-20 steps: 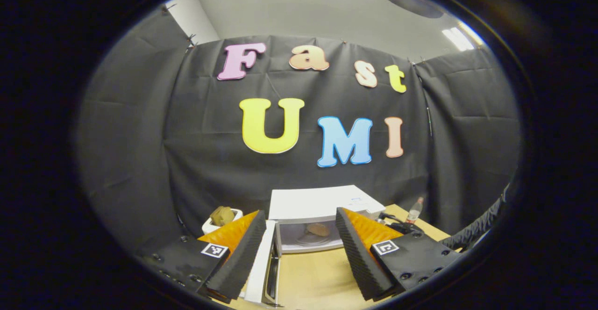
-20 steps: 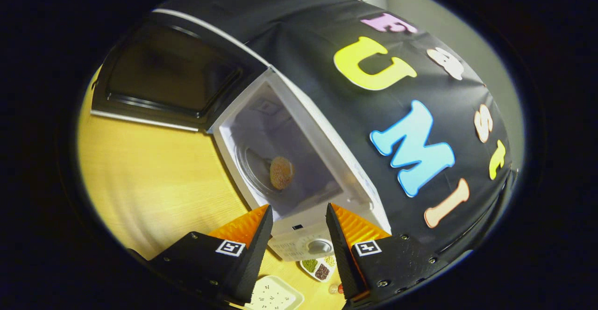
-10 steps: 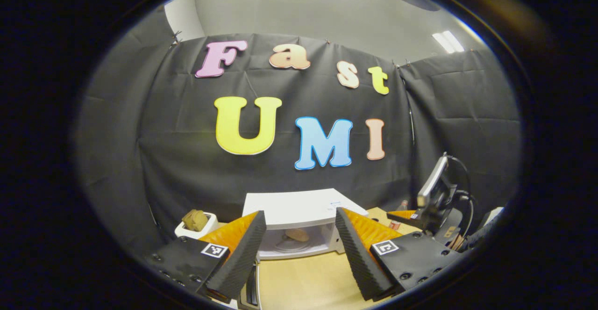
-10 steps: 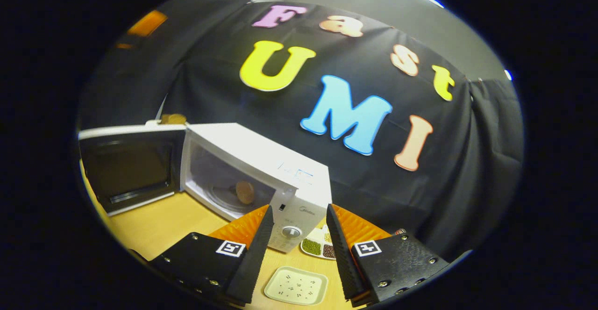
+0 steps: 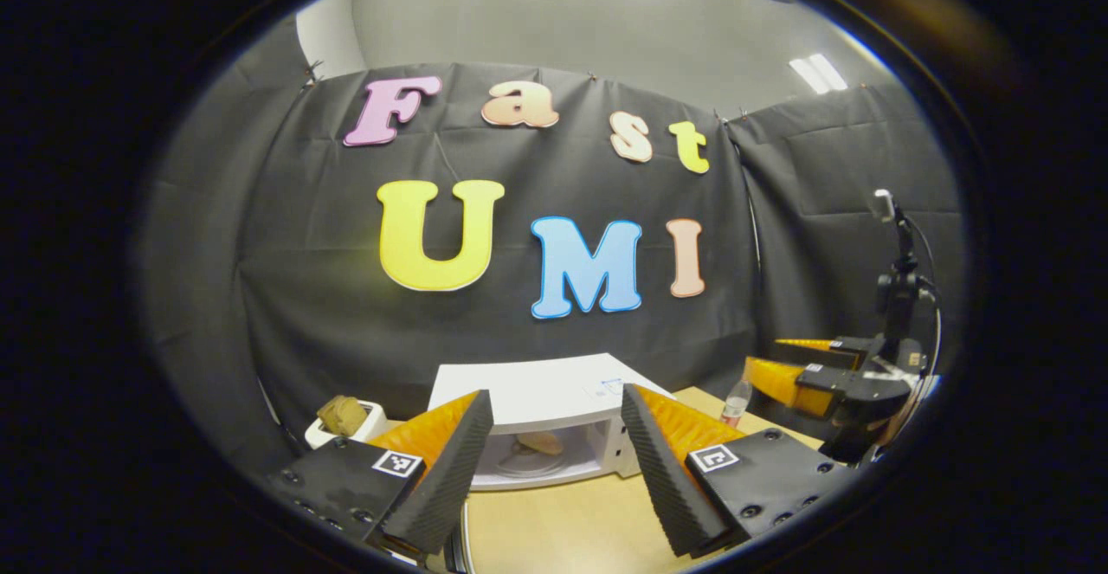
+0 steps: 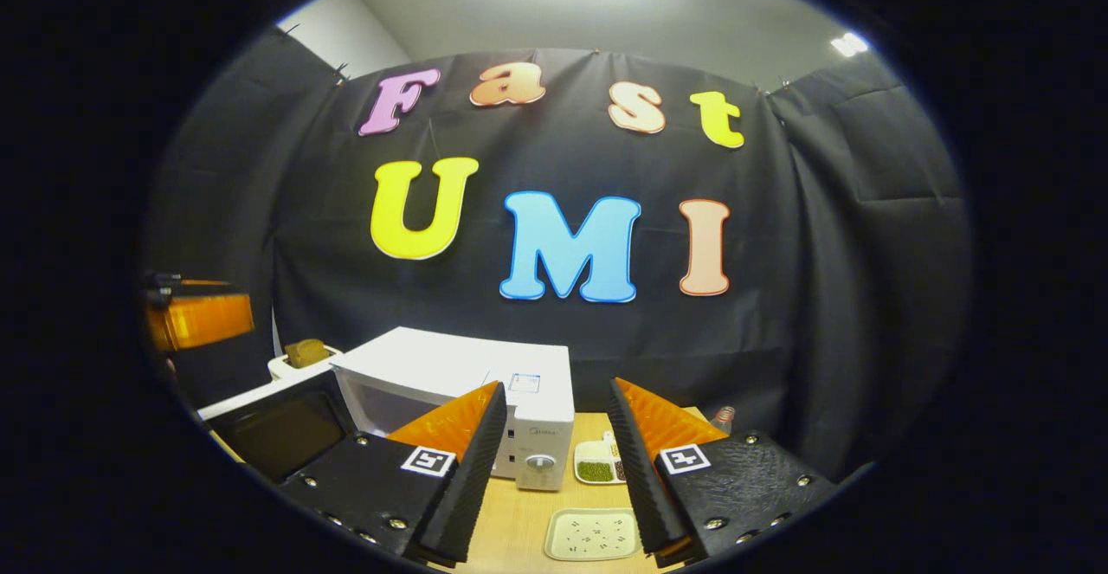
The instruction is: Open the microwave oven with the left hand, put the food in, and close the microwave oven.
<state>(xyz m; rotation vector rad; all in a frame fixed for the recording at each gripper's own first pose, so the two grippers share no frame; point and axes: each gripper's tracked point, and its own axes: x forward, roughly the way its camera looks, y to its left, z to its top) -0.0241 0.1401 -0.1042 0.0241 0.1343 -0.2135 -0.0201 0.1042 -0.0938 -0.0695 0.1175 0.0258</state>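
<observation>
- the microwave oven [image 5: 554, 401] sits on the desk [image 5: 563, 522] with its front wide open, so the opening step looks done
- the door [image 6: 281, 427] swings out to the side in the right gripper view, and its dark glass faces the room
- the food [image 5: 541, 442], a round brown piece, lies on the turning plate inside the oven in the left gripper view, so the putting-in step looks done too
- the left gripper [image 5: 554, 453] has its jaws spread apart and holds nothing; it hangs in front of the oven, well apart from it
- the right gripper [image 6: 554, 461] also has its jaws spread apart and holds nothing; it sits off to the control-knob side of the oven
- in the left gripper view the right gripper shows far off at the right edge, away from the oven
- what is left, i think, is just closing: the door needs a push until it shuts on the oven front
- the task says the left hand works the door, so the left gripper would likely need to get behind the door and swing it in
- a small white box with a brown lump [image 5: 342, 415] stands beside the oven, and a little tray with green bits [image 6: 597, 461] and a white dish [image 6: 593, 533] lie on the desk; these look like extras
</observation>
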